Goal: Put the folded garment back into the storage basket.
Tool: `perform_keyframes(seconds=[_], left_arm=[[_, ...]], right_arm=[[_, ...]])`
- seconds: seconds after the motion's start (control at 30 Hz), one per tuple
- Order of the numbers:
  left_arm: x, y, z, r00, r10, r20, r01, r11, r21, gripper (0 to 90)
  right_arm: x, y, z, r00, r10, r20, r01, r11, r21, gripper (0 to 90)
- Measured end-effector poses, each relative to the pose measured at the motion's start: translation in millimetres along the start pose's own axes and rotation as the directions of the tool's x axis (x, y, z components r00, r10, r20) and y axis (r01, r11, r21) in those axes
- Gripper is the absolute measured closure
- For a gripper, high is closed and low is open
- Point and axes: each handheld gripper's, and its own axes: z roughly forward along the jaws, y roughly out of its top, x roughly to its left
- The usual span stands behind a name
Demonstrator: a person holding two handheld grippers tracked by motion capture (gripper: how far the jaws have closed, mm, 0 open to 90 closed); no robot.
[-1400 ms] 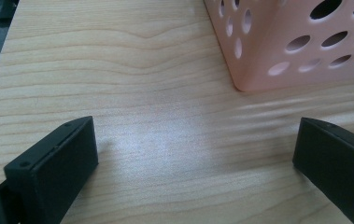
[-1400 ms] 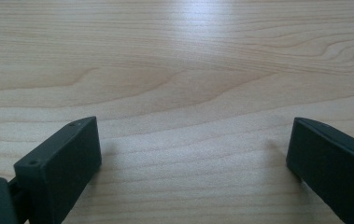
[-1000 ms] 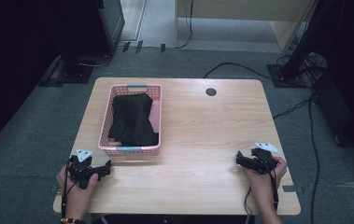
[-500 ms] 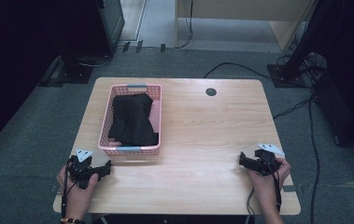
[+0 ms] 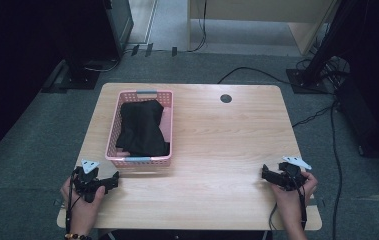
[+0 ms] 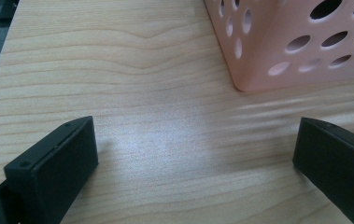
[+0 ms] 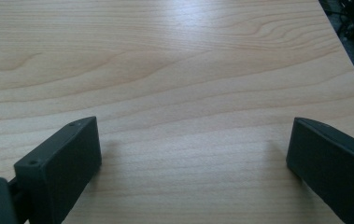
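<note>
Basket (image 5: 164,122) and cloth (image 5: 142,129) lie in the centre-left of the high view, up the frame from my left gripper (image 5: 109,181), which sits at lower left on the table (image 5: 227,150); my right gripper (image 5: 269,175) rests at lower right, well apart from them. So my left is the nearer one, and the basket's long axis runs up and down the frame, away from me. Both sets of jaws are spread wide with nothing between them, bare wood showing in the gap in each gripper view. In the left gripper view the basket's corner (image 6: 277,51) stands at upper right, just beyond my right-hand jaw. It is pink plastic, rigid, pierced with oval holes, with a pale blue handle strip on each short end. The cloth is black and soft, heaped in folds that fill most of the basket; whether it is one piece or several I cannot tell from this height. The table is pale wood grain, smooth, with a dark round cable hole (image 5: 226,98) toward the upper middle.
</note>
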Motion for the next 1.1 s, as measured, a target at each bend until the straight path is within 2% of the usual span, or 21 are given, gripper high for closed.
perform_keyframes(seconds=[0.63, 1.1], left_arm=[[0.0, 0.0, 0.0, 1.0000, -0.001, 0.000, 0.001, 1.0000, 0.000, 0.0], [-0.2, 0.3, 0.3, 1.0000, -0.004, -0.001, 0.004, 1.0000, -0.001, 0.0]], right_arm=[[-16.1, -8.7, -9.3, 0.9997, 0.015, 0.017, -0.015, 1.000, -0.001, 2.5], [-19.8, -12.1, -13.1, 0.9999, 0.012, 0.011, -0.012, 1.000, 0.001, 2.2]])
